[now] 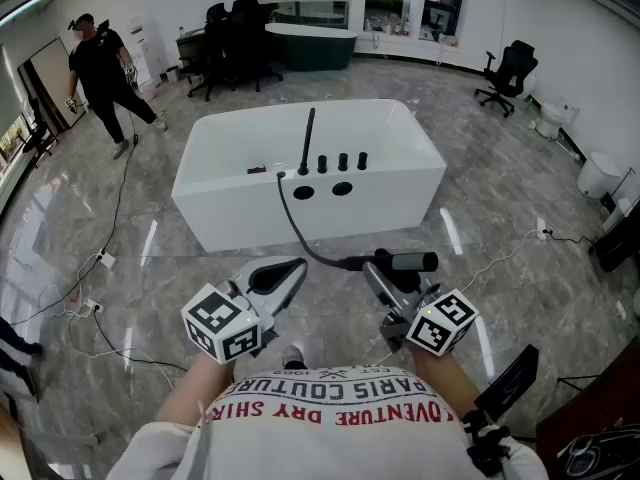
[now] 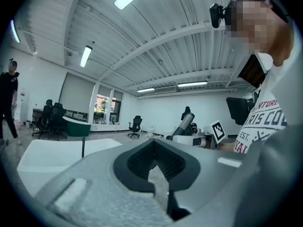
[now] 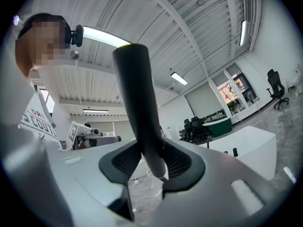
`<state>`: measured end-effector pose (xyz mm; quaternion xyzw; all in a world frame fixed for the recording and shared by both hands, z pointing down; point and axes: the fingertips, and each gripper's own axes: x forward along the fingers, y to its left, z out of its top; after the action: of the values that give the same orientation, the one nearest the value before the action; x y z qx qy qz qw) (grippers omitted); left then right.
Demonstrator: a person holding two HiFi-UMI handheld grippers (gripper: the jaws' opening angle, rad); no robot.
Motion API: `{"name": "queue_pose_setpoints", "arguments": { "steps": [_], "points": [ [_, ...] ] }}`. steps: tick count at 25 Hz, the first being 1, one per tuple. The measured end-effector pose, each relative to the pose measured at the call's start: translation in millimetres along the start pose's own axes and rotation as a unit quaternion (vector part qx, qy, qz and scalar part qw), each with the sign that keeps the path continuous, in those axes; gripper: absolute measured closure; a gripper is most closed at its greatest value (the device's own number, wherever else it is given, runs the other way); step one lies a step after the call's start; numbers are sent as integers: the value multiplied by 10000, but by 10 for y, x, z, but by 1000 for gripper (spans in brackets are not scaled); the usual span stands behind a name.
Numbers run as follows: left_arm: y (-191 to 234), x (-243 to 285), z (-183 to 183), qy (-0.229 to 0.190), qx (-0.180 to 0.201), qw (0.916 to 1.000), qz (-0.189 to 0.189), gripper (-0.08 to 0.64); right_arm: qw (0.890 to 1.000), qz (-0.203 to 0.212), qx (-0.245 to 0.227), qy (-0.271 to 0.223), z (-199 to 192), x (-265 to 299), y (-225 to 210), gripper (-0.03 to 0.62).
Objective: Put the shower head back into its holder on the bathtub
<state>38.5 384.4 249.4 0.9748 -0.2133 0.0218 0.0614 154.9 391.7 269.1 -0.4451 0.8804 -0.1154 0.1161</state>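
**Holding the shower head well short of the tub**

The right gripper (image 3: 150,161) is clamped on the dark handle of the shower head (image 3: 138,103). Its pads press the stem from both sides, with the jaws spread wide around it. The left gripper (image 2: 156,163) is closed on nothing and sits just beside it. The shower head is therefore in the air in front of the person, well apart from the bathtub (image 1: 230,208), and its hose (image 1: 296,226) trails back to the deck.

To do this step well, the person probably needs to bring the handle over the deck, tip it upright and lower its tail end into the holder. The holder is likely one of the two dark openings (image 1: 303,192), though which one cannot be told. The hose should stay slack and unkinked.

Only the head view shows the hose's run, the deck fittings and the gap left to the tub. Only the right gripper view shows the pads biting low on the handle. The left gripper view confirms that its own jaws are empty.
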Motion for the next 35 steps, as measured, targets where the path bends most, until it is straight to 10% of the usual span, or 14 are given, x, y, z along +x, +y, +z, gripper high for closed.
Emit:
{"name": "queue_pose_setpoints", "arguments": {
  "steps": [35],
  "points": [
    [350,-214,-196,307,-432,9957,765,557,9965,550,599,-192,39,280,-59,446]
  ]
}}
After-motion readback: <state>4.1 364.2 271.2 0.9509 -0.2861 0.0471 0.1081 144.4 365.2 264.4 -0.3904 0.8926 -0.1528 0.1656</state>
